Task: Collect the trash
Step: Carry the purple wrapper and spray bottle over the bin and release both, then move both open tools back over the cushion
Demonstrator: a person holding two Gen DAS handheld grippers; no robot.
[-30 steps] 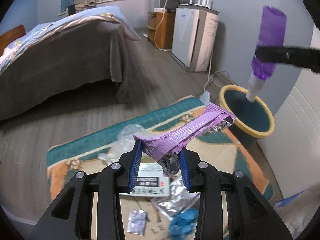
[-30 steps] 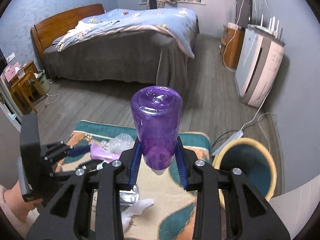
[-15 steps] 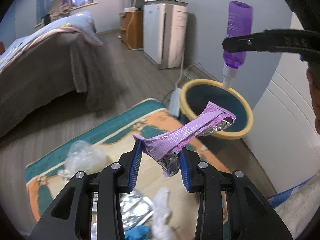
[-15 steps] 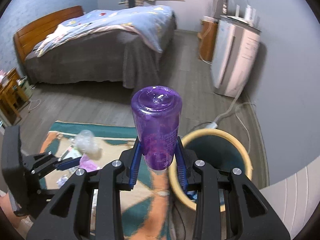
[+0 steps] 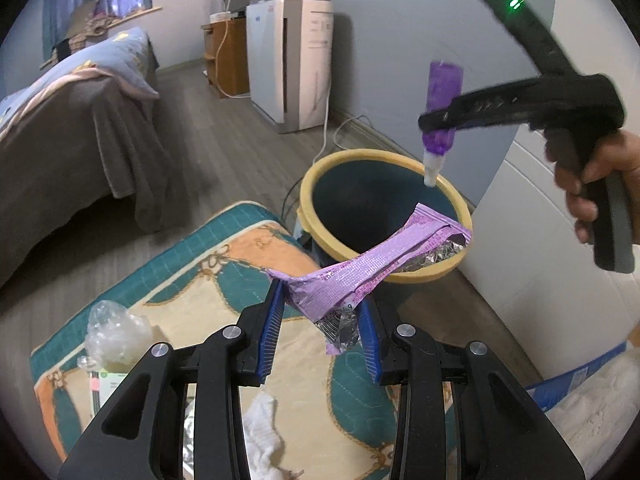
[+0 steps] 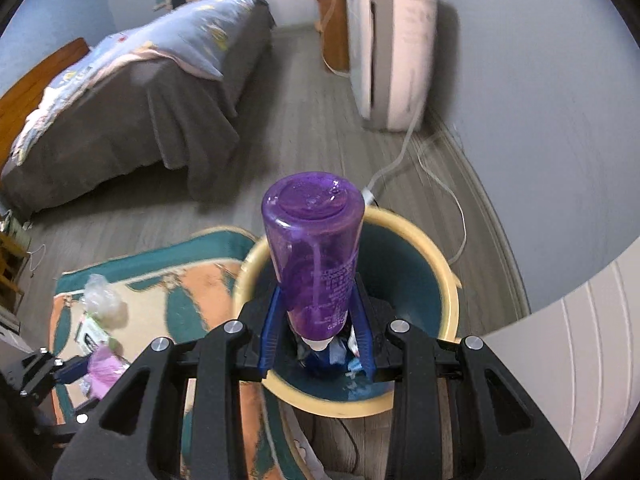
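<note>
Bottle (image 6: 316,256) is hanging cap-down over the bin (image 6: 448,292), pinched in the right claw (image 6: 316,344). Left claw (image 5: 320,340) is gripping a wrapper (image 5: 372,268), probably just short of the rim. Let go only when each is well over the hole.

Dim, soft light — blurred fisheye edges

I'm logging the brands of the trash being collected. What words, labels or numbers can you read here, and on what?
None can be read with certainty.
Purple wrapper: small print and a barcode with digits, too small and creased to read.
Purple bottle: faint lines of print on its side, too blurred to read.
White appliance: small marks on its front, too small to read.
White-and-green carton on the rug: label print, not readable.
</note>
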